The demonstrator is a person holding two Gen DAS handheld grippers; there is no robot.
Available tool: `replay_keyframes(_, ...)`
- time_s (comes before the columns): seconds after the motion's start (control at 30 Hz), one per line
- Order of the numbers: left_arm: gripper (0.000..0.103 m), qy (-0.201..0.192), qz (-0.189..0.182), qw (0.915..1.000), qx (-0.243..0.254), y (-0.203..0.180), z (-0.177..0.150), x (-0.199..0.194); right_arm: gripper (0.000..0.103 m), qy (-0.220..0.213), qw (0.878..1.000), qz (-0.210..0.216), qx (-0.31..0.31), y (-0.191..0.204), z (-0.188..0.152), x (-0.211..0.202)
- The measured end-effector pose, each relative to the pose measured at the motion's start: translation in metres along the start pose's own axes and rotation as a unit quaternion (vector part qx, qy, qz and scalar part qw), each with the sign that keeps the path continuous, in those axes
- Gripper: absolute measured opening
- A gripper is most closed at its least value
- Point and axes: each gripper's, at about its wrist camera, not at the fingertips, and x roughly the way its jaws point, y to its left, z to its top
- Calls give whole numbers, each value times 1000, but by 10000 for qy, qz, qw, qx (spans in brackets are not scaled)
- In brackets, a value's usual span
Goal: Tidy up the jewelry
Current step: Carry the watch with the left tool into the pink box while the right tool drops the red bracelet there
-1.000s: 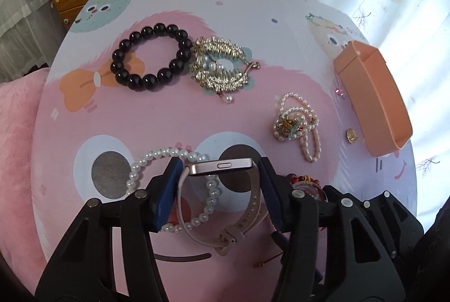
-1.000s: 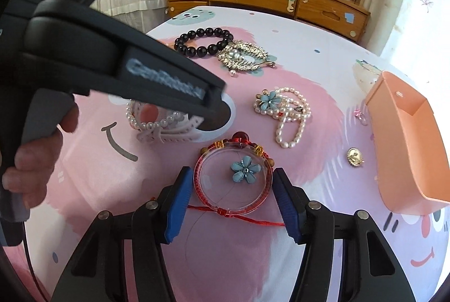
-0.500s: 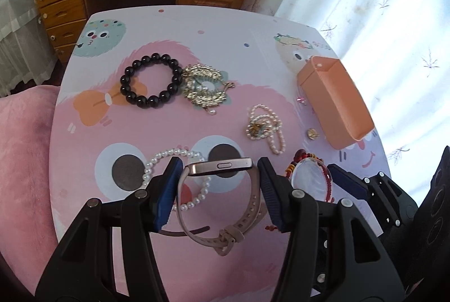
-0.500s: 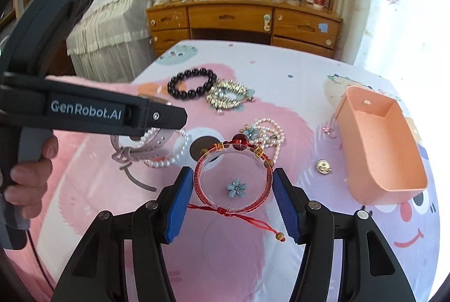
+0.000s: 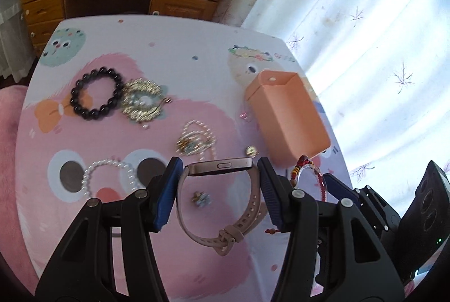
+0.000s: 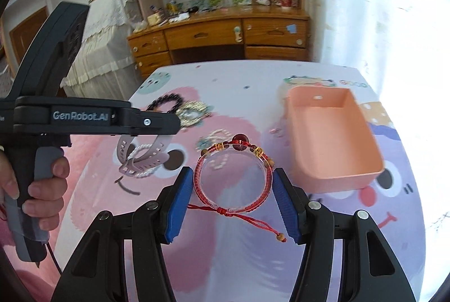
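Note:
My left gripper (image 5: 219, 178) is shut on a pink watch (image 5: 222, 165) by its case, held above the table with the strap (image 5: 225, 240) hanging below. My right gripper (image 6: 232, 178) is shut on a red cord bracelet (image 6: 233, 175) with beads and a clear ring, also in the air. The orange box (image 6: 337, 181) stands open just right of that bracelet; in the left wrist view the orange box (image 5: 284, 116) shows its outer wall. The left gripper (image 6: 98, 119) crosses the right wrist view at the left, held by a hand (image 6: 42, 183).
On the pink cartoon tablecloth (image 5: 84, 133) lie a black bead bracelet (image 5: 97, 93), a gold brooch (image 5: 142, 100), a tangled pearl necklace (image 5: 197, 140), a white pearl bracelet (image 5: 109, 175), a small gold stud (image 5: 251, 151) and a blue flower charm (image 5: 201, 198). A wooden dresser (image 6: 219, 37) stands behind the table.
Both grippers have risen off the table with the watch and the red bracelet. The blue flower stays on the cloth. The orange box now sits closer to the right gripper.

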Motion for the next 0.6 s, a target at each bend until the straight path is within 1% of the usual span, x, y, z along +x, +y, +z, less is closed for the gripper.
replay_keyframes(0.13,52,-247,8,9996,109,-34,10,0,58,-59,9999,16,86,-36,8,-22)
replay_keyframes(0.3,52,-523,87,9984,170,-82,22,6,58,-89,9998,156,-65,-83,20,-41)
replay_keyframes(0.47,52,-770,223,9967,131,-121,32,20,58,-169,9990,360,-215,-130,32,-46)
replay_keyframes(0.6,52,-875,324,9956,44,-141,38,39,58,-243,9979,511,-308,-164,40,-45)
